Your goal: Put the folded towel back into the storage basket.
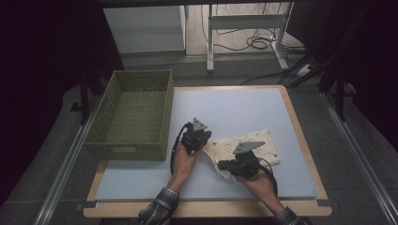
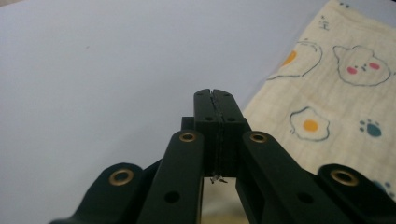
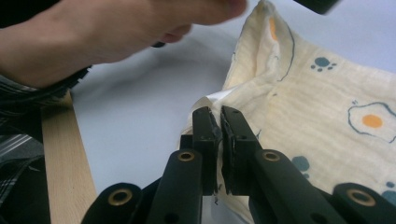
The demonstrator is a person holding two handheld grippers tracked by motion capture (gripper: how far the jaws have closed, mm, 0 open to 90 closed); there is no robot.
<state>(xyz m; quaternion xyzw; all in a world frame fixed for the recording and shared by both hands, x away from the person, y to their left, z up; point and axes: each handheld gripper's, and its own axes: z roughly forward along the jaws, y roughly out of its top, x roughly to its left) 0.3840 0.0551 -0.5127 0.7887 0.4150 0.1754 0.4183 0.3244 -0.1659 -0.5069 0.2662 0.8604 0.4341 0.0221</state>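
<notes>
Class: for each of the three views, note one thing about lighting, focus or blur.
High view: dim, with black surroundings around the lit table. Left gripper view: evenly lit; its jaws near the lens look soft, the cloth print clearer. Right gripper view: the hand is smeared by blur, the cloth sharper.

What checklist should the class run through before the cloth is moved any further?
1. Right gripper has a hold on the cloth: ok, its jaws are shut on a bunched edge near the corner.
2. Left gripper has a hold on the cloth: not ok, its jaws are shut with nothing visible between the tips, and the cloth lies beside it.
3. Cloth lies flat: not ok, the near edge is lifted and rumpled.
4. Basket ready to take something: ok, it stands open at the table's left with nothing visible inside.
5. Cloth rests fully on the blue mat: ok in the high view.
</notes>
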